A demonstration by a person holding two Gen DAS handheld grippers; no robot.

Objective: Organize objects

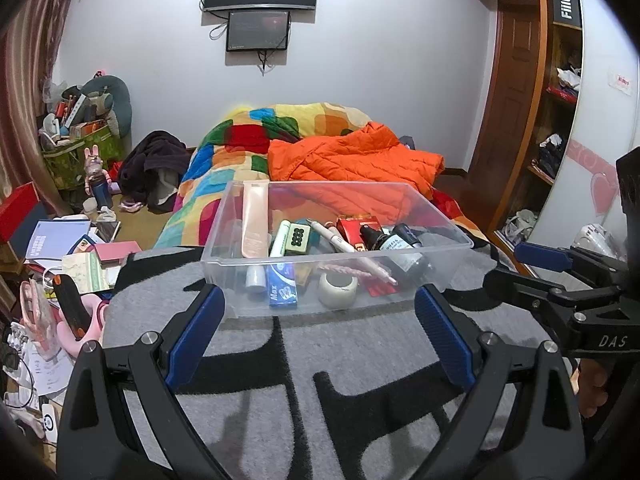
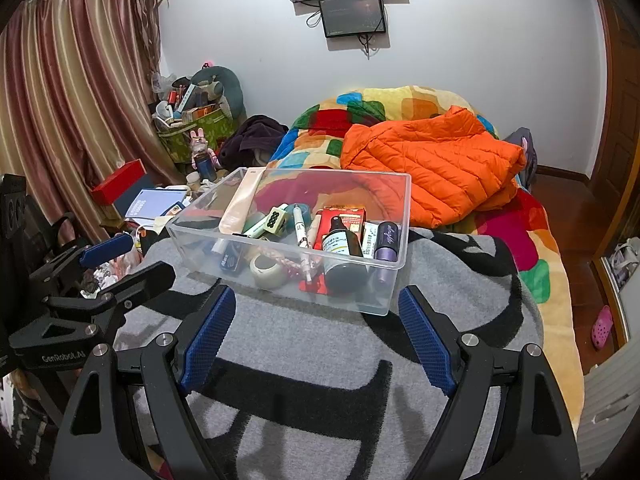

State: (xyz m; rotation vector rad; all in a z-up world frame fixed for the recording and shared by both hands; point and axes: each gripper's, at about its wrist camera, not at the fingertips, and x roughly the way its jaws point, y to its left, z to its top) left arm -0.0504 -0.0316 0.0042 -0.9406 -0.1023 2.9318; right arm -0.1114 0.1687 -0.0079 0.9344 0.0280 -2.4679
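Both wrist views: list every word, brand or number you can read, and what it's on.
"Fiilo": black box on the wooden shelf.
"Max": blue box in the clear bin.
"DAS": right hand-held gripper.
"GenRobot.AI": left hand-held gripper.
Bottle labels and the red box: too small to read.

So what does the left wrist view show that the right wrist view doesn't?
Only the left wrist view shows the wooden shelf unit with a black "FiiO" box. Only the right wrist view shows the pink clog on the floor and the full striped curtain. Both share the clear plastic bin of small items on the grey blanket, the orange down jacket, and both open grippers, left and right.
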